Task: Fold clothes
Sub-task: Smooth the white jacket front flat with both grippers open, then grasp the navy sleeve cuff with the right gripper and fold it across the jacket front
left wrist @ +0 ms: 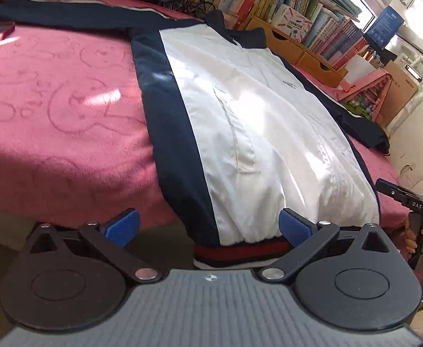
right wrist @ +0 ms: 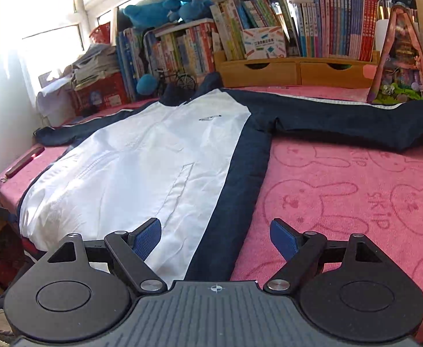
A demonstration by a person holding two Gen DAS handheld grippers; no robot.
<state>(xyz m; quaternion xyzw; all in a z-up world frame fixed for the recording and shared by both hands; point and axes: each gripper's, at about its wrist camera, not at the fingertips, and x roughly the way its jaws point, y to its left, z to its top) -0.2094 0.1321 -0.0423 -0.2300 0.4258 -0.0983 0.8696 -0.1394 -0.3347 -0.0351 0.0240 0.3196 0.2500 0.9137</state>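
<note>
Apparently for folding, the jacket [right wrist: 142, 156] lay flat, sleeves spread, on the pink blanket [right wrist: 341, 190], while left gripper [left wrist: 208, 227] and right gripper [right wrist: 215, 237] hovered at its hem, jaws wide, empty.

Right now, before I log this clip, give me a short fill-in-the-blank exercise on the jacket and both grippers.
1. The jacket lies flat with both sleeves spread out on a ____ blanket.
2. The left gripper and right gripper both have their jaws ____.
3. The jacket's front panel is white; its sleeves and collar are ____.
4. Behind the jacket, along the wall, stand rows of ____.

Missing words: pink; open; navy; books
</note>
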